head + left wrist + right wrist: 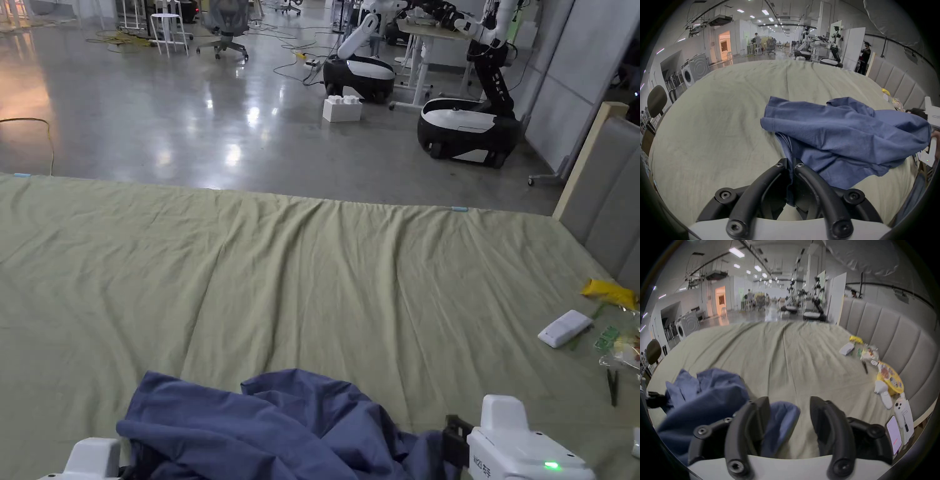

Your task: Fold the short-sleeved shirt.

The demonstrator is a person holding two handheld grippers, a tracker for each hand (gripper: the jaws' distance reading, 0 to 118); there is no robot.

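A blue short-sleeved shirt (275, 425) lies crumpled at the near edge of the bed's green sheet (312, 275). In the left gripper view my left gripper (790, 160) is shut on an edge of the shirt (843, 138), and cloth hangs down between its jaws. In the right gripper view my right gripper (789, 404) is open, jaws wide apart, with a fold of the shirt (705, 399) against its left jaw. In the head view the two grippers' white bodies sit at the bottom, the left (94, 459) and the right (519, 447), on either side of the shirt.
Small things lie by the padded headboard (891, 344) on the right: a white remote (564, 327), yellow wrappers (609, 292), a yellow bowl (890, 379), a phone (894, 434). Beyond the bed's far edge are a shiny floor and wheeled robots (469, 125).
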